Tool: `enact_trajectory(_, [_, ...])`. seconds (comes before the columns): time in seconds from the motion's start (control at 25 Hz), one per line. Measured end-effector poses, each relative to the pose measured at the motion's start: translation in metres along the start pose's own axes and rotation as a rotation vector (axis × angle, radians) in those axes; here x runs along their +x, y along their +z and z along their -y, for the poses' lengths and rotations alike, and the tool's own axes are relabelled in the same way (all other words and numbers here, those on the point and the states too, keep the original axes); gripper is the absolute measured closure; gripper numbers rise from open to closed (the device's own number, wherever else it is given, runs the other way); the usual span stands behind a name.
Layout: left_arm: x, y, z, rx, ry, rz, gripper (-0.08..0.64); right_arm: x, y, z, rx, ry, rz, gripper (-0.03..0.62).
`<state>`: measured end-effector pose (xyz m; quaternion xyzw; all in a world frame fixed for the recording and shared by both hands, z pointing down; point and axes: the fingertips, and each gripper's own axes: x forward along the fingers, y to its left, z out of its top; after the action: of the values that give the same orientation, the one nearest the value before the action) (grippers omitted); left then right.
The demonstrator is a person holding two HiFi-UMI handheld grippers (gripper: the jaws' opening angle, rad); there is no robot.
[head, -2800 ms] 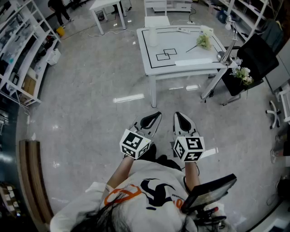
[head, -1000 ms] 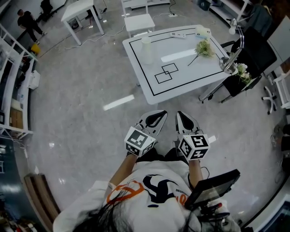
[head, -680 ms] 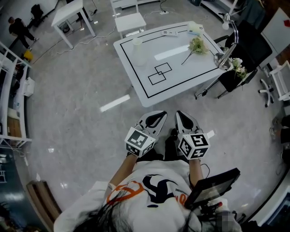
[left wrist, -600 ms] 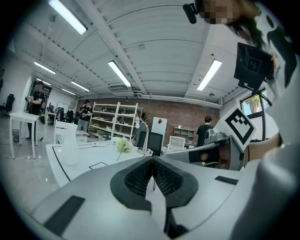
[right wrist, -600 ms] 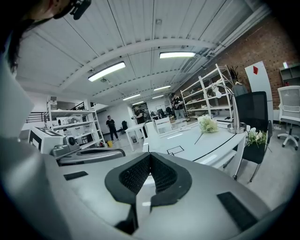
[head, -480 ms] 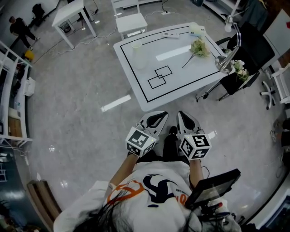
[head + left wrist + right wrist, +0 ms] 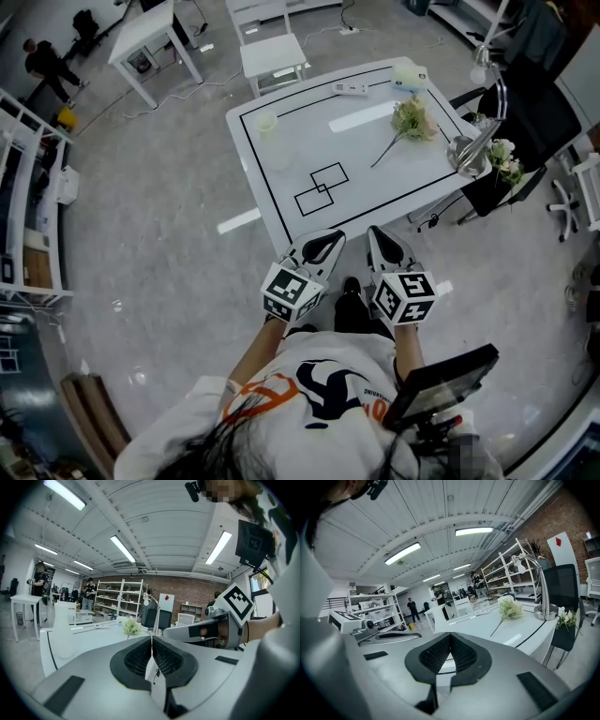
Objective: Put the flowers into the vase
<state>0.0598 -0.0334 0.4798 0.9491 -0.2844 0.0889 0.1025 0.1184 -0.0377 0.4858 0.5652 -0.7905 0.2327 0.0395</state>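
Approach is judged in hand: the left gripper (image 7: 323,238) and right gripper (image 7: 379,236), fingers (image 7: 136,658) together and empty, are held at the worktop's (image 7: 375,183) near edge. The flowers (image 7: 413,118) lie upper right and the vase (image 7: 267,127) upper left; reaching and opening are called for next.

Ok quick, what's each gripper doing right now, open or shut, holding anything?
Left gripper: closed, holding nothing.
Right gripper: closed, holding nothing.

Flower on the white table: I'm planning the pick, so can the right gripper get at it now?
Probably yes: only bare table lies between the flower and the right gripper, though its jaws are shut.
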Motion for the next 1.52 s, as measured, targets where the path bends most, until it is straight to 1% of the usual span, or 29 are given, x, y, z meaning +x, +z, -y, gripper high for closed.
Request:
enact_trajectory(0.2, [0.04,0.007,-0.013,-0.013,0.015,-0.01,0.549,0.021,0.013,0.032,0.004,0.027,-0.025,0.579])
enact_trajectory(0.32, [0.064,0.006,-0.019,-0.015,0.013,-0.023,0.549,0.034,0.016,0.055,0.026,0.037,-0.046,0.578])
enact_trajectory(0.52, [0.098,0.01,-0.031,-0.048,0.012,-0.019,0.549,0.059,0.019,0.09,0.044,0.045,-0.079,0.578])
enact_trajectory(0.72, [0.125,0.004,-0.042,-0.033,0.017,-0.049,0.549,0.084,0.018,0.119,0.047,0.052,-0.113,0.578])
enact_trajectory(0.8, [0.135,0.002,-0.044,-0.023,0.011,-0.057,0.549,0.093,0.018,0.13,0.042,0.058,-0.128,0.578])
enact_trajectory(1.12, [0.165,-0.005,-0.053,0.006,-0.017,-0.085,0.549,0.136,0.014,0.183,0.066,0.037,-0.179,0.578])
enact_trajectory(1.28, [0.178,-0.007,-0.055,0.025,-0.038,-0.097,0.549,0.162,0.01,0.206,0.098,0.04,-0.211,0.578])
enact_trajectory(1.52, [0.196,-0.007,-0.061,0.044,-0.049,-0.108,0.549,0.196,0.001,0.24,0.139,0.001,-0.253,0.577])
